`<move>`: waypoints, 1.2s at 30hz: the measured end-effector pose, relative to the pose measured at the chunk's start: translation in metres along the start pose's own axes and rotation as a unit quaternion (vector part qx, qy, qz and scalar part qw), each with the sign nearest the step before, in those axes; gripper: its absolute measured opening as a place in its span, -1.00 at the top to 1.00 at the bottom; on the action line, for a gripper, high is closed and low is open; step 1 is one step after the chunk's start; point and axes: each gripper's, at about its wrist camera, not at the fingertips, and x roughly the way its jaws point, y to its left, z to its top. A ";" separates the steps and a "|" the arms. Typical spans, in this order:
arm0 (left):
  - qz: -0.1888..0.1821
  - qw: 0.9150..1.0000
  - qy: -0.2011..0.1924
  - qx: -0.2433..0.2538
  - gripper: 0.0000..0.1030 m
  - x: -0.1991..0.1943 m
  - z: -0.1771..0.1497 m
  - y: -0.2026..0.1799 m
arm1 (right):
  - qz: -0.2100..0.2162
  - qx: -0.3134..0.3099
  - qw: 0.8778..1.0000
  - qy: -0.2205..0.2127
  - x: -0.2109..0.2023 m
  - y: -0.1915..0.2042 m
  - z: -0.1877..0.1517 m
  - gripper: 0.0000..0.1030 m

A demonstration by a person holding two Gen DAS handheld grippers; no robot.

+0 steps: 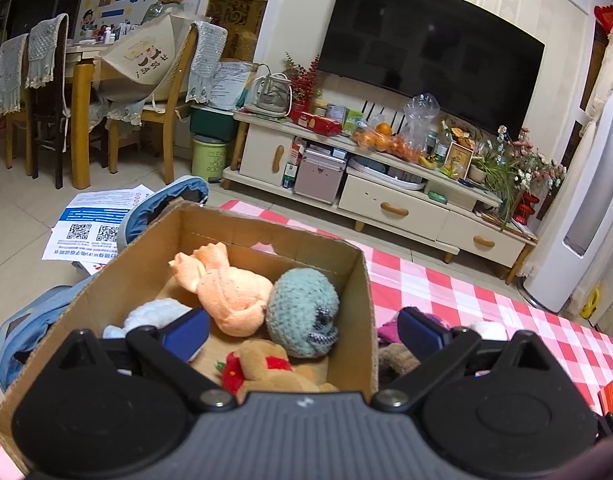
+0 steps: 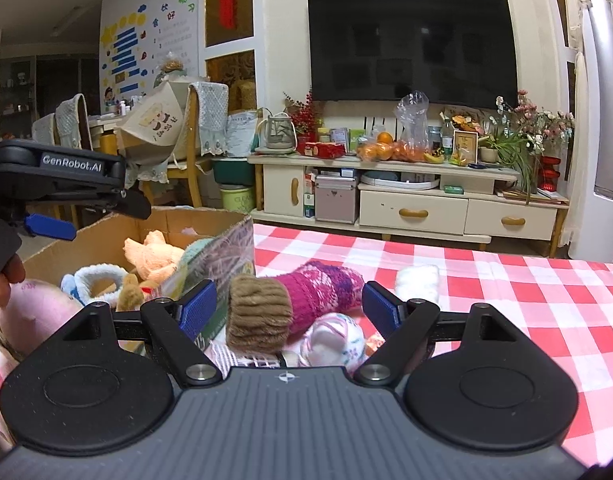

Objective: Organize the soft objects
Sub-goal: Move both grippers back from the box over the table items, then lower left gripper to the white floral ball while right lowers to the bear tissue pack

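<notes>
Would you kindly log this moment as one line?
left tongs: open over cardboard box | right tongs: open around brown plush | magenta sock: on checked cloth

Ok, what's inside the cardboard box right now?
The cardboard box holds a peach plush, teal crocheted ball, brown bear and pale blue toy. The left gripper hides the near floor.

You can read "GenRobot.AI" in pale letters on the side of the left tool [image 2: 50, 226], above the cardboard box [image 2: 230, 248]. Beside that box, the floor leaflet [image 1: 94, 232] shows two QR codes; its print is illegible.
</notes>
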 end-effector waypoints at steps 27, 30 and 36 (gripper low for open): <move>-0.022 0.998 0.009 0.066 -0.98 0.005 -0.016 -0.055 | -0.039 0.022 0.999 0.019 0.018 -0.011 -0.010 -0.94; -0.024 0.997 0.011 0.071 -0.98 0.006 -0.018 -0.061 | -0.044 0.023 0.998 0.024 0.021 -0.013 -0.013 -0.94; -0.031 0.996 0.012 0.085 -0.98 0.007 -0.022 -0.073 | -0.061 0.005 0.997 0.042 0.032 -0.015 -0.018 -0.94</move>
